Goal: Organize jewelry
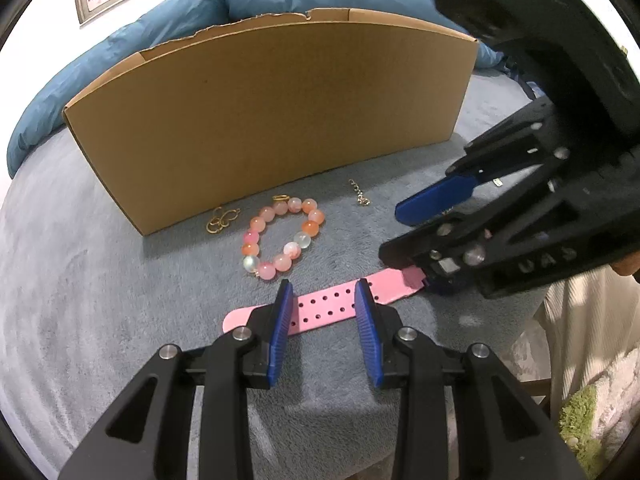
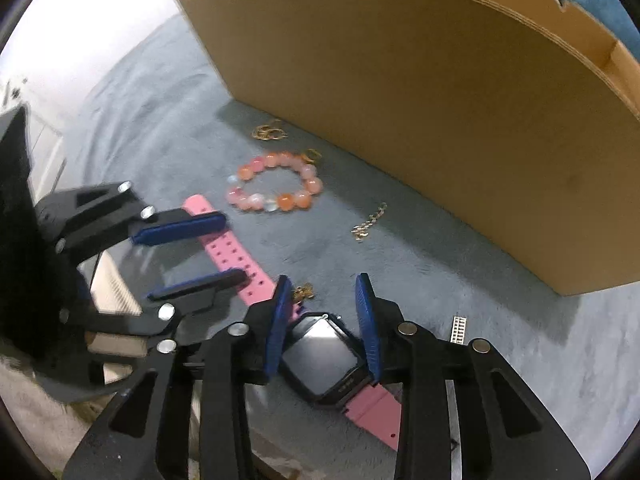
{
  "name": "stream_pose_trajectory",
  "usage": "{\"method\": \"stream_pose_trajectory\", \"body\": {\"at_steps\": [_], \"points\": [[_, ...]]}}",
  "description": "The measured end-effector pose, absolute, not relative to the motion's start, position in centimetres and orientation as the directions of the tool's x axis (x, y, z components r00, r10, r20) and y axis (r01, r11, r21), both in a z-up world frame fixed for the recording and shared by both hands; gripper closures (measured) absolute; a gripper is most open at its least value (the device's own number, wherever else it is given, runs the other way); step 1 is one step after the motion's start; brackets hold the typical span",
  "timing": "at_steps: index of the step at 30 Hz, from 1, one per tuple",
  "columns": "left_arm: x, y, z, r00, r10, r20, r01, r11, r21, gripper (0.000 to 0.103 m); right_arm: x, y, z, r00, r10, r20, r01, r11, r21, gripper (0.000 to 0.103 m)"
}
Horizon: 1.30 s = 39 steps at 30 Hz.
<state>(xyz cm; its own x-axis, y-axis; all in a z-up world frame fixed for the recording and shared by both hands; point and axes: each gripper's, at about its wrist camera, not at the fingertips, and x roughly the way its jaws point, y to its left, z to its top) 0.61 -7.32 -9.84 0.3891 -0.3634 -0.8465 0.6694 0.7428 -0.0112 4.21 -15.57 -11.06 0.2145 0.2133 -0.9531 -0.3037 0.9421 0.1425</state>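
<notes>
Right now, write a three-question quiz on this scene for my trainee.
1. True or false: the bead bracelet lies inside the cardboard box.
2. What lies between the fingers of the right tool? A) gold rings B) watch face C) chain
3. Fill in: the fingers of the left tool stand on either side of the pink ____.

Key: 1 false, it lies on the grey blanket in front of the box. 2 B. 3 strap.
</notes>
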Motion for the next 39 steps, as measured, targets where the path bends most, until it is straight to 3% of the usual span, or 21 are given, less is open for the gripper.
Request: {"method": "stream_pose_trajectory", "body": {"at_steps": [4,11,22,34,39], "points": [[0.4,-7.3,-9.8,0.393,-0.369,-0.843,0.666,0.745,-0.015,0.072,4.5,-16.3,-10.6,0.265,0.131,-0.955,-0.204,0.976,0.077,0.07],[-0.2,-5.5,-8.3,0.401,-0.406,-0.821,0.652,0.756,-0.055,0.072,-0.5,-19.2,-7.2,0.39,0.158,-0.907,-0.138,0.984,0.112,0.064],[2.3,-2.2,-8.8,0.34,-0.401,-0.85,0.541,0.823,-0.172,0.063,-9.5,-17.8,-7.2,0.473,0.126,-0.872,-0.199,0.979,0.034,0.063],[4.9,-1.5,-9.5,0.195,-0.498,-0.845,0.421,0.821,-0.387,0.058,-8.0,-16.6,-9.0,0.502,0.111,-0.858,-0.219,0.976,-0.002,0.061],[4.7,-1.8,-9.0,0.19,-0.503,-0.843,0.42,0.818,-0.394,0.058,-7.3,-16.1,-9.2,0.509,0.106,-0.854,-0.226,0.974,-0.014,0.061]]}}
